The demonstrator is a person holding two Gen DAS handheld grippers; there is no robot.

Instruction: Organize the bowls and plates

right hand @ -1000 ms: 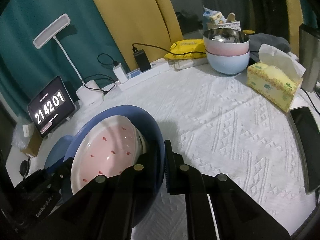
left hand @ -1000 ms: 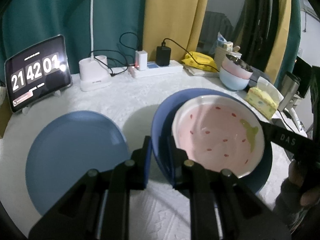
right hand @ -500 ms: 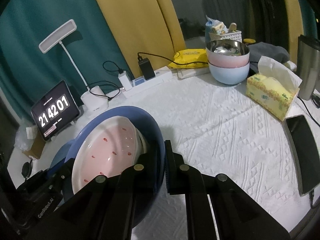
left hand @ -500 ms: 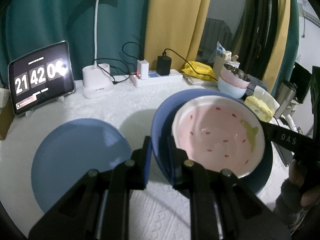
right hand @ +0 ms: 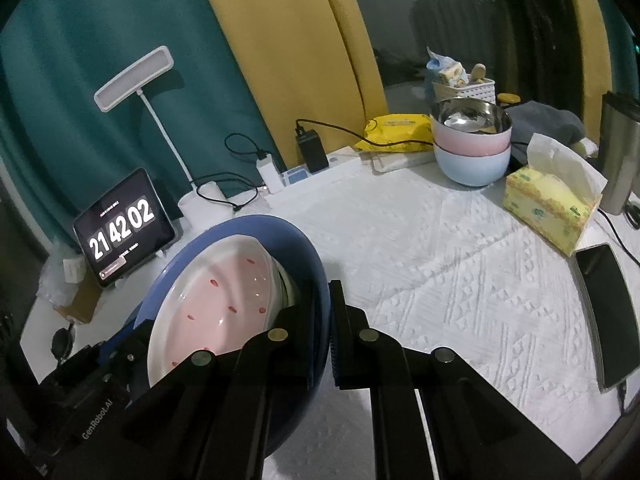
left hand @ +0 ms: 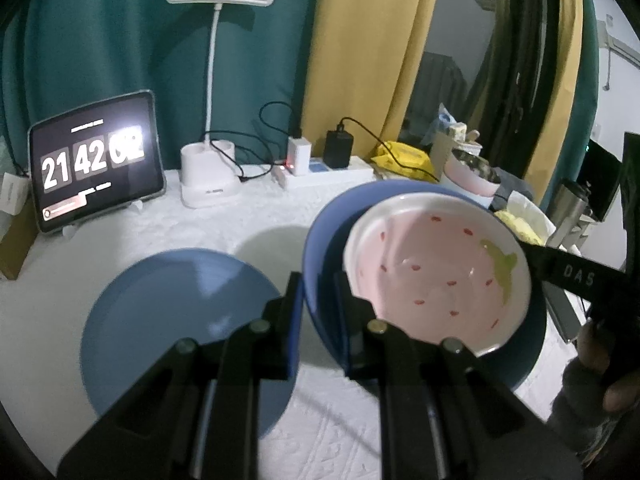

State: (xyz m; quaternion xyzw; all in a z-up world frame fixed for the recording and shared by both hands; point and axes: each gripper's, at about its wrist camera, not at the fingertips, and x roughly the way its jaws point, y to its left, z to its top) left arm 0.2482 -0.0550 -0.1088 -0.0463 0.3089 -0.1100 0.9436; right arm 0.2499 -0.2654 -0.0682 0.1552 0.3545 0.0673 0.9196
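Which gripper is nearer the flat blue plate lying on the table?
Left. The left gripper, clamped on the deep blue plate's rim, is right beside the flat blue plate; the right gripper grips the opposite rim.

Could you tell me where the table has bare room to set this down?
Bare cloth lies between the blue bowl and tissue box. Crowded: power strip, stacked bowls and lamp behind; blue plate leftward.

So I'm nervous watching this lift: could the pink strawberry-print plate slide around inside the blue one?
Probably. The pink strawberry-print plate sits loose in the deep blue plate; only the blue rim is clamped. Both look glazed, so likely slippery, and it already sits off-centre.
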